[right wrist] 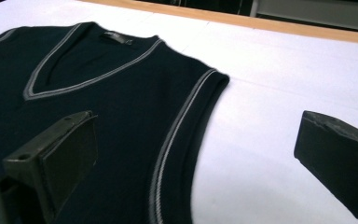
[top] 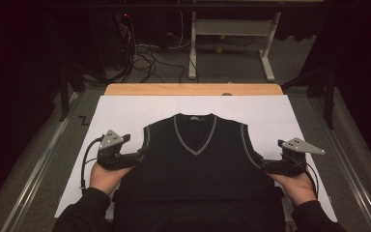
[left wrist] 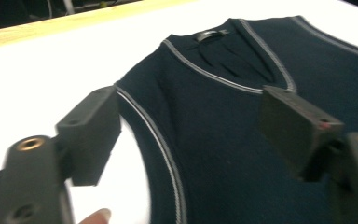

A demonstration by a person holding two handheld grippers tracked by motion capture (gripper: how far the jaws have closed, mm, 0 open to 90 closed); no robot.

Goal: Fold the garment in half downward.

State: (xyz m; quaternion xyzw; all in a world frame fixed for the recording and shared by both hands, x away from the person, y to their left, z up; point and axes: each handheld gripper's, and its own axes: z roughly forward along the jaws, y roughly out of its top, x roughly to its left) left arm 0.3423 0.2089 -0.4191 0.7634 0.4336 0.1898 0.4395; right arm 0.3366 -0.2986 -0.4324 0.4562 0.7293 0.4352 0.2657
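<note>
One dark vest [top: 195, 154], hem cut off, sleeves covering it

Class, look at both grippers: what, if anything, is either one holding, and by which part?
Nothing. The left gripper and right gripper both stand open beside the armholes of the vest.

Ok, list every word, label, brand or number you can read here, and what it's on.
Nothing reads.
Neck label inside the vest collar: pale lettering, too small and blurred to read.
Black mark on the white sheet at the table's left: a zigzag shape, not clearly a letter.
</note>
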